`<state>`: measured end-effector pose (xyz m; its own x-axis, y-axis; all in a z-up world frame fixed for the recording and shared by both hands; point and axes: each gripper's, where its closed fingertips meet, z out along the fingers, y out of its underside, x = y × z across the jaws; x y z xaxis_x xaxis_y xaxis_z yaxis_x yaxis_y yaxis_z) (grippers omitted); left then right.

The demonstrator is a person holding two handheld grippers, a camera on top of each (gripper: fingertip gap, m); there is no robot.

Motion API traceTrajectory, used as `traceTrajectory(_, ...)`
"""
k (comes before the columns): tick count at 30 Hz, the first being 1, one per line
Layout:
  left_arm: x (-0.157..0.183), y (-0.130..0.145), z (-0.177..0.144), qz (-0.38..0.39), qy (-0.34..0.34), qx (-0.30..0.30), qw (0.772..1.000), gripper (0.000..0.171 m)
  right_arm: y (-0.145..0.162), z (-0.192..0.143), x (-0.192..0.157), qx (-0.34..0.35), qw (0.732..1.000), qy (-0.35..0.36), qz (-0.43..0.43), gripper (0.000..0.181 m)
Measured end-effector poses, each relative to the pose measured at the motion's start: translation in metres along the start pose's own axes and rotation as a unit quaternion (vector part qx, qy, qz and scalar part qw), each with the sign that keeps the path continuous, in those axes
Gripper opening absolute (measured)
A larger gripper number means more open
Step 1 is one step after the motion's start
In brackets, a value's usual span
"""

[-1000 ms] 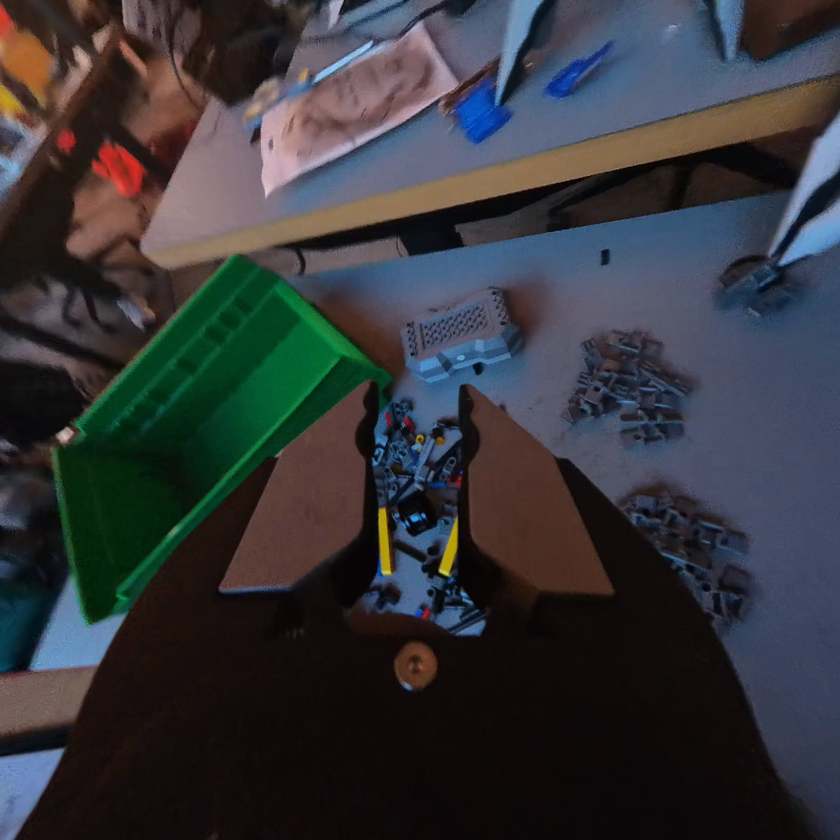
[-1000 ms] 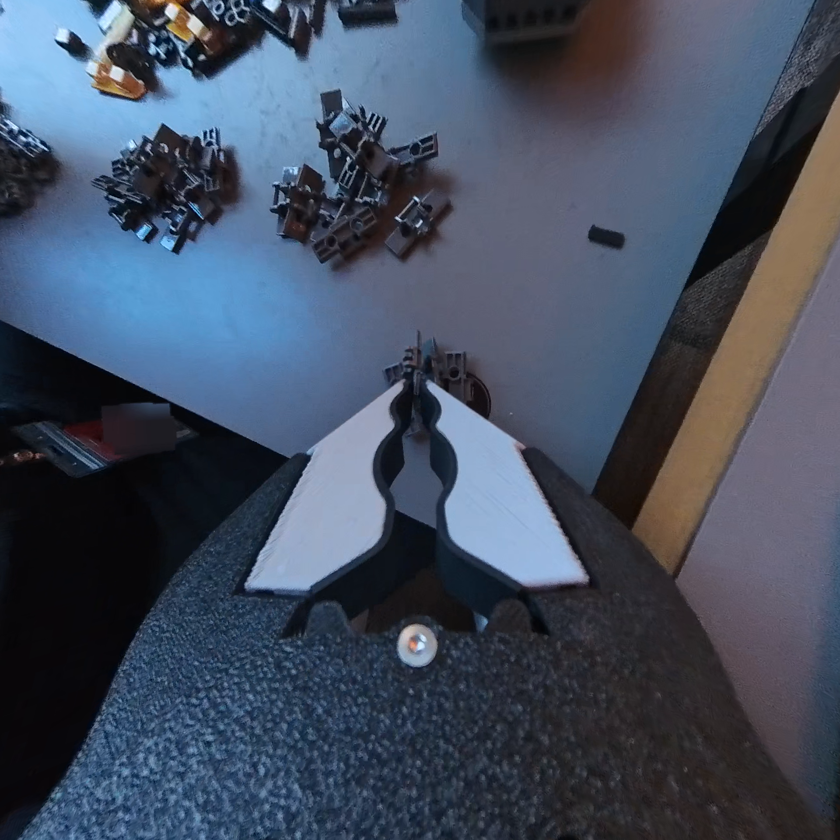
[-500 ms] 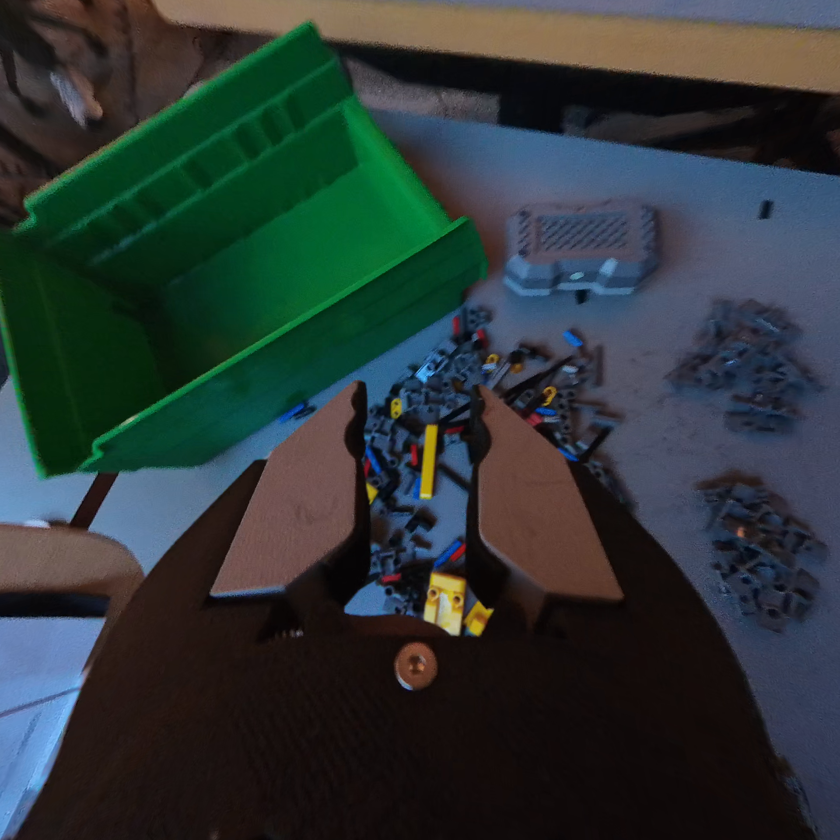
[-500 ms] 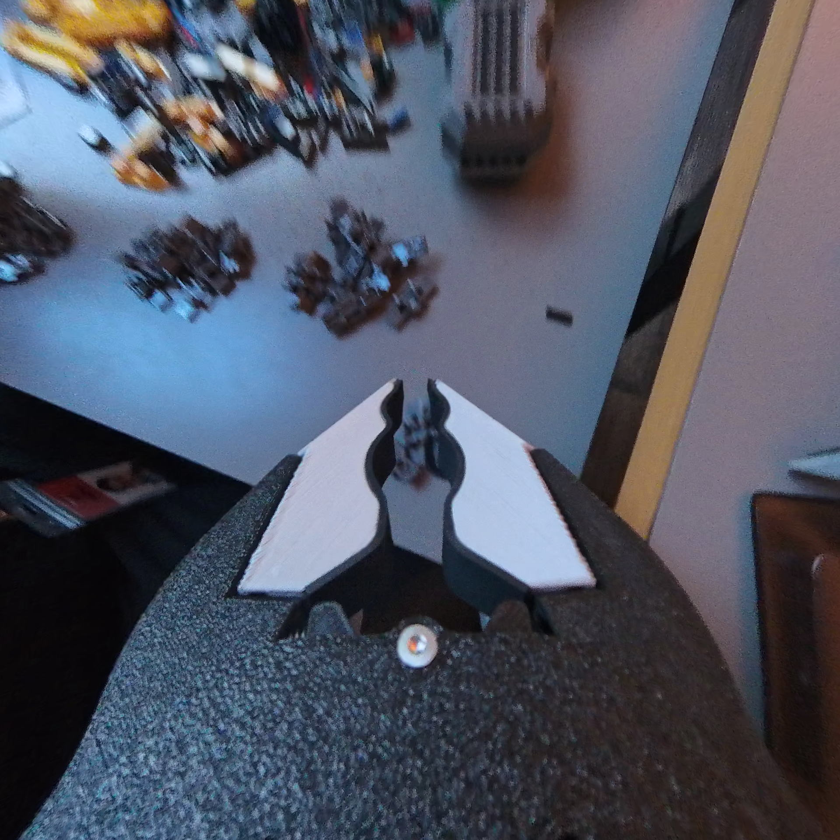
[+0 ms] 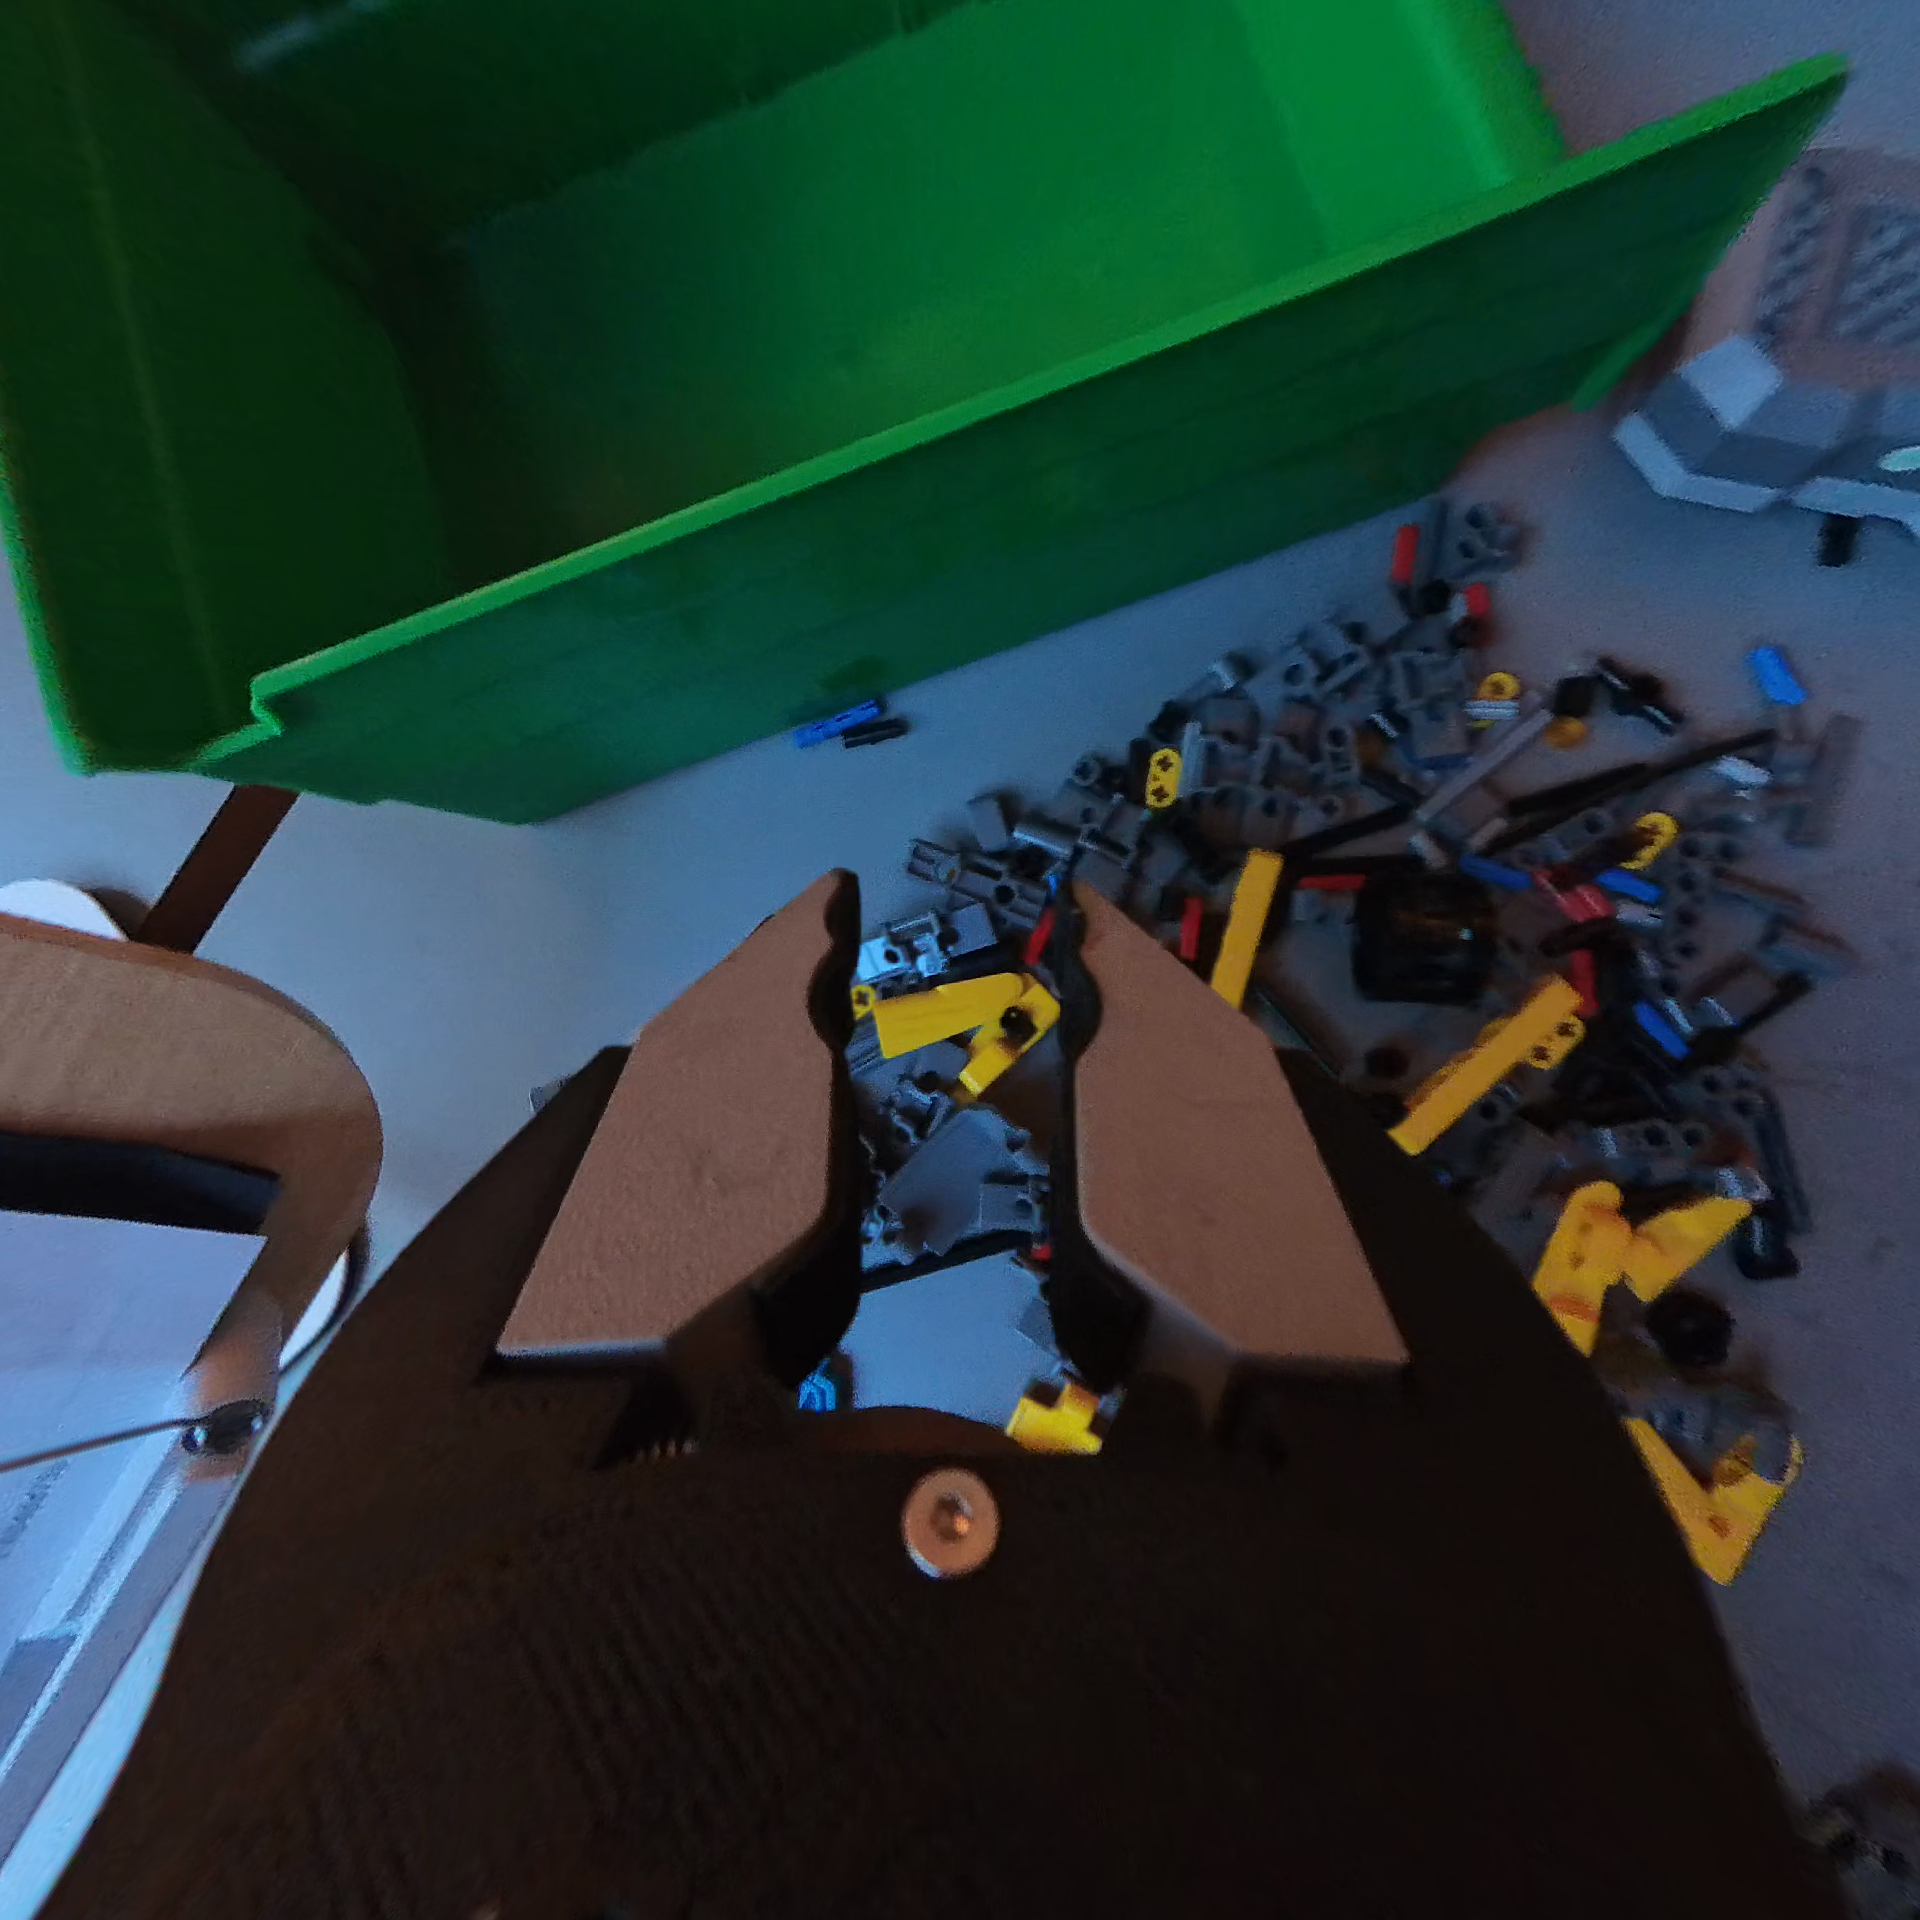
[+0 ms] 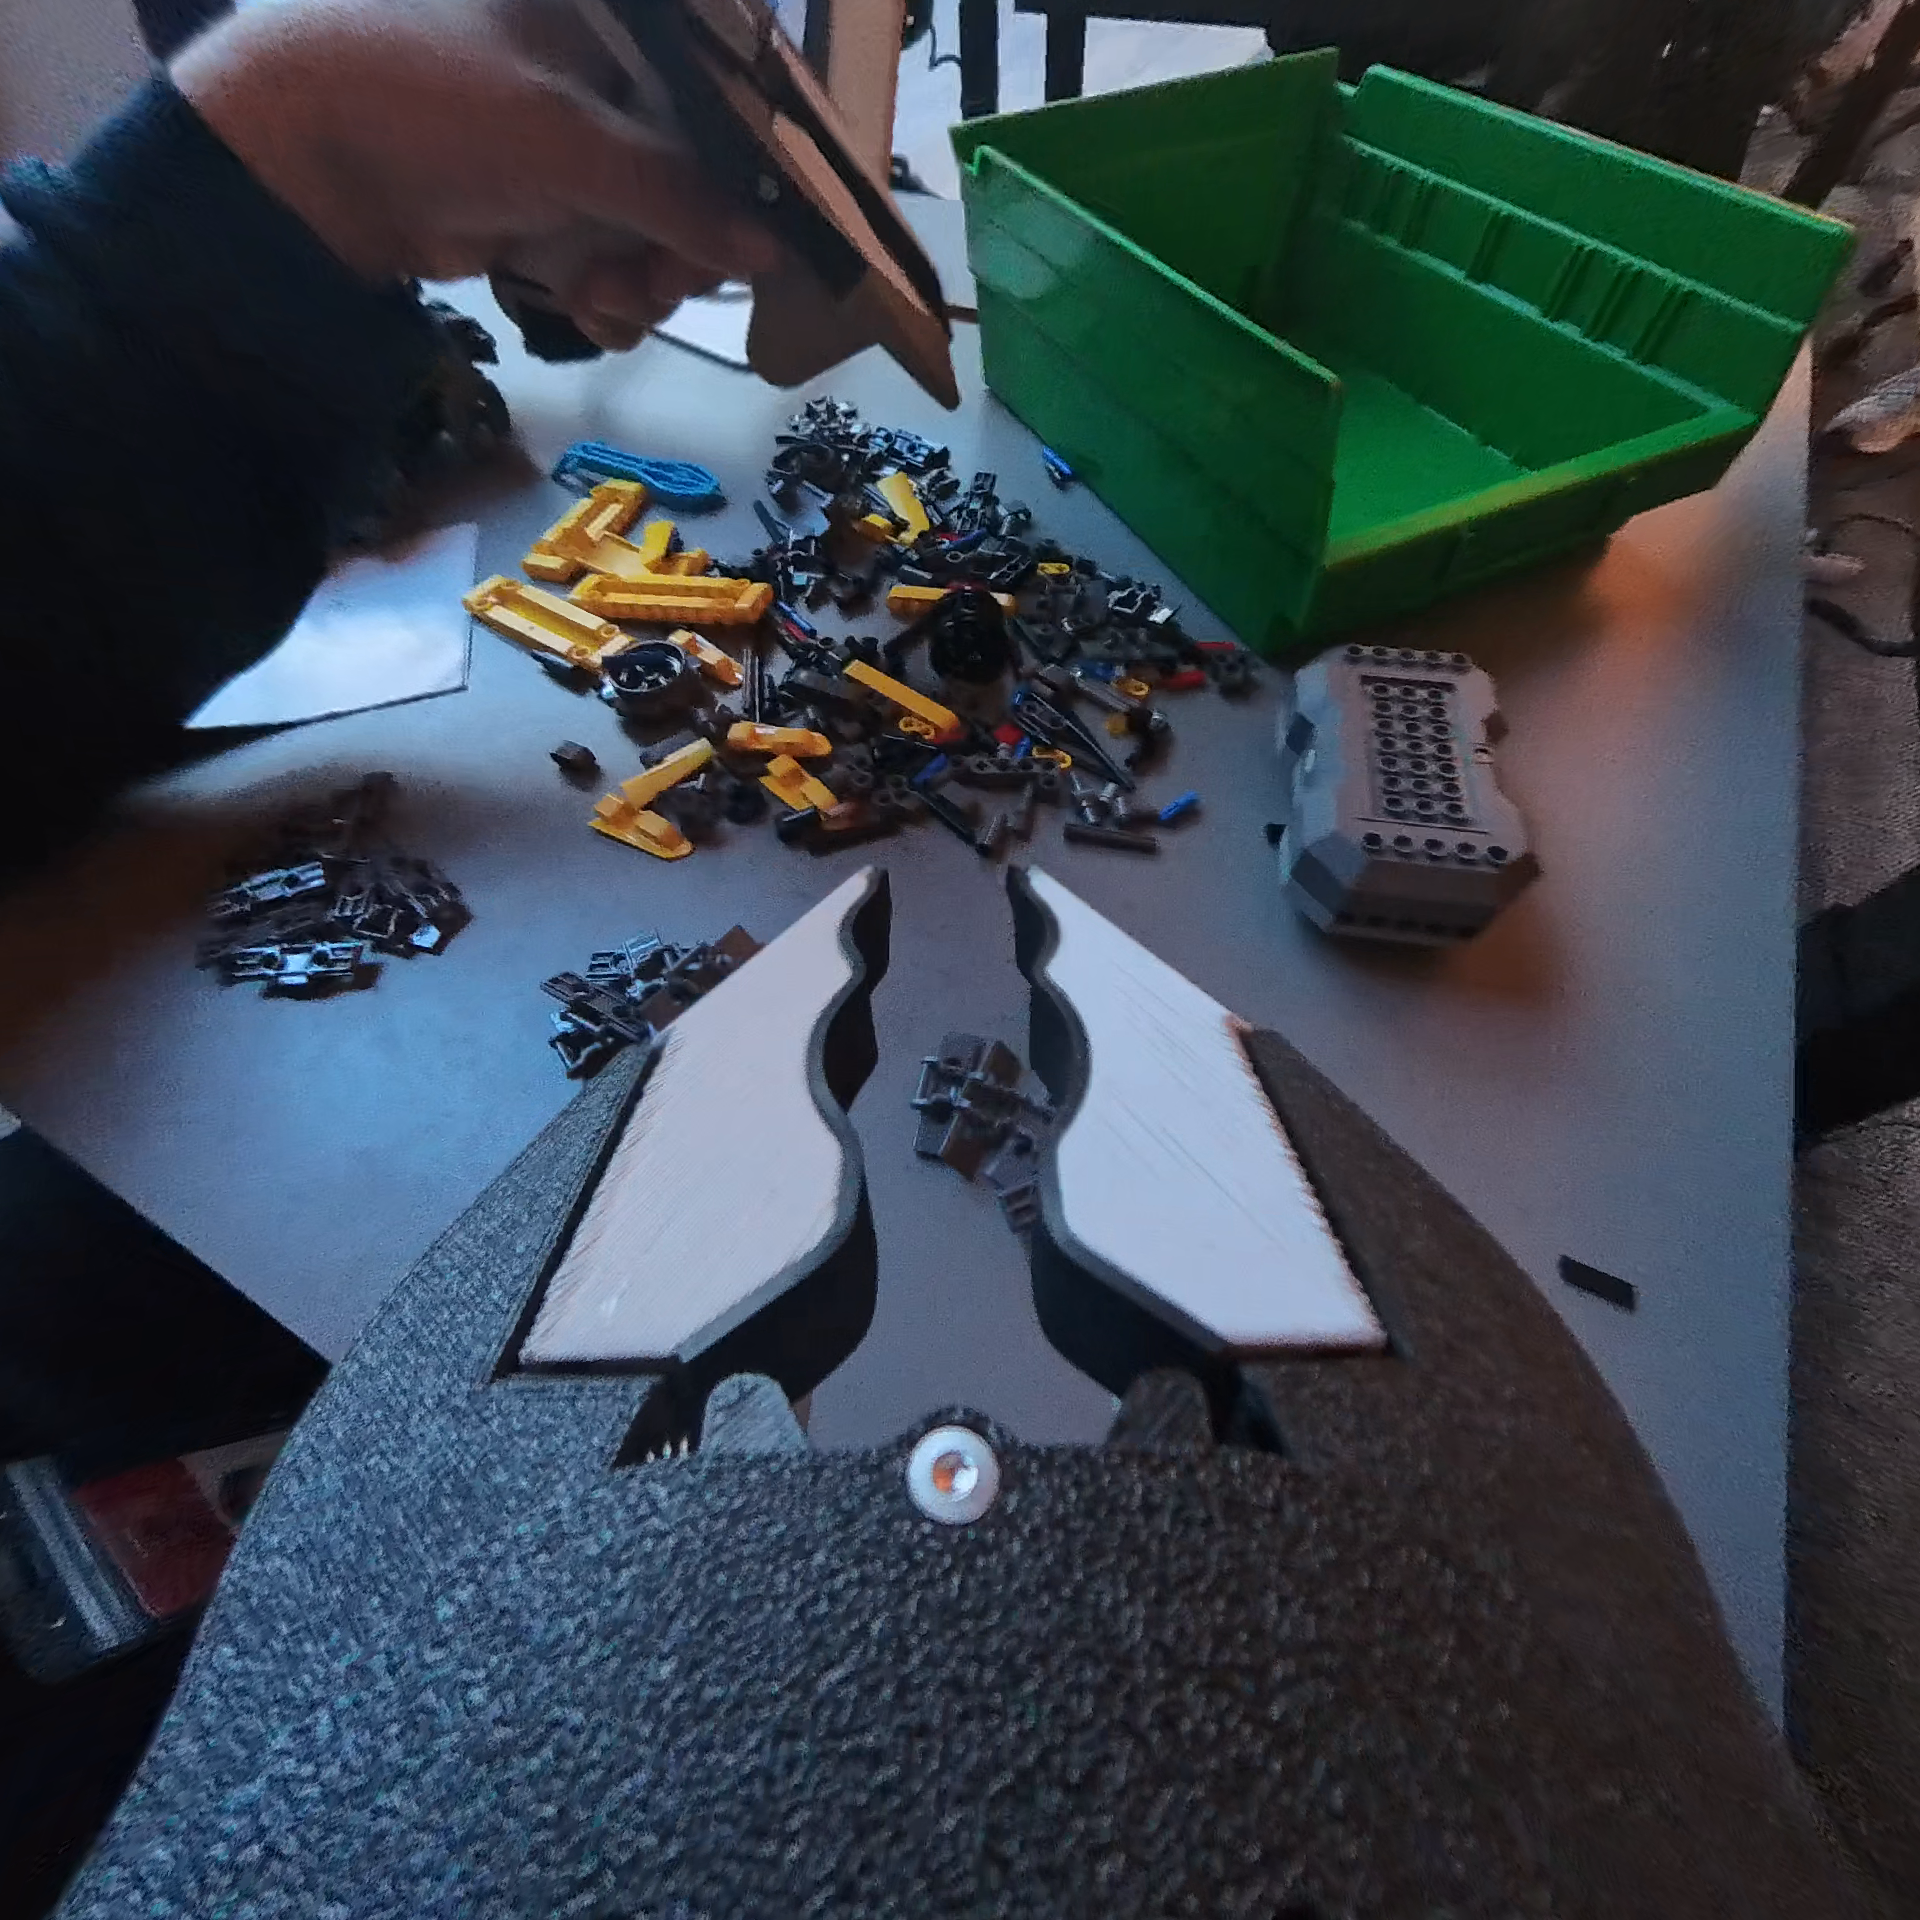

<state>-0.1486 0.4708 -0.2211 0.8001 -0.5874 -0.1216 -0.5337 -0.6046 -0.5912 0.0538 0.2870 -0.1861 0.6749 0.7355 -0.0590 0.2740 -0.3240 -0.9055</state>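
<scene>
My left gripper [image 5: 961,894] has brown fingers and is open and empty. It hangs close over the near-left part of a mixed pile of small building pieces [image 5: 1455,883]. A yellow angled piece [image 5: 956,1013] and grey pieces lie on the table between its fingers. My right gripper [image 6: 948,878] has white fingers and is open and empty, low over the grey table [image 6: 1455,1091]. A small cluster of dark grey pieces [image 6: 977,1112] lies on the table between its fingers. The left gripper also shows in the right wrist view [image 6: 831,260], held by a hand above the pile [image 6: 831,665].
An empty green bin [image 5: 935,312] stands just behind the pile; it also shows in the right wrist view [image 6: 1351,343]. A grey studded block [image 6: 1403,790] lies right of the pile. Two small heaps of dark pieces [image 6: 322,914] [image 6: 634,987] lie near left. A sleeve [image 6: 156,416] reaches in from the left. My hands' fingertips stand some 30 cm from each other.
My right gripper was shut on a small dark piece, then opened; the piece now lies between its fingers. My left gripper dropped closer to the pile beside the green bin.
</scene>
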Motion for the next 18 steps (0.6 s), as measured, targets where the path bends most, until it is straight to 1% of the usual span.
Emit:
traceTrajectory(2, -0.006, 0.008, 0.009, -0.013, -0.012, -0.021, 1.000, 0.030, -0.005, -0.005, 0.003, 0.017, 1.000, -0.008, 0.020, 0.023)
traceTrajectory(5, -0.007, 0.018, 0.022, -0.020, -0.015, -0.046, 0.999, 0.032, -0.011, -0.013, 0.008, 0.038, 0.998, -0.016, 0.047, 0.023)
traceTrajectory(12, -0.016, 0.036, 0.040, -0.032, -0.021, -0.081, 0.996, 0.033, -0.020, -0.029, 0.018, 0.055, 0.998, 0.002, 0.041, 0.022)
traceTrajectory(13, -0.015, 0.037, 0.041, -0.033, -0.017, -0.081, 0.996, 0.032, -0.021, -0.030, 0.019, 0.057, 0.998, 0.001, 0.042, 0.021)
traceTrajectory(16, -0.012, 0.039, 0.043, -0.028, -0.006, -0.085, 0.996, 0.020, -0.022, -0.032, 0.020, 0.060, 0.997, 0.004, 0.041, 0.021)
traceTrajectory(18, -0.012, 0.040, 0.044, -0.020, -0.005, -0.087, 0.996, 0.019, -0.023, -0.033, 0.019, 0.060, 0.997, 0.003, 0.041, 0.021)
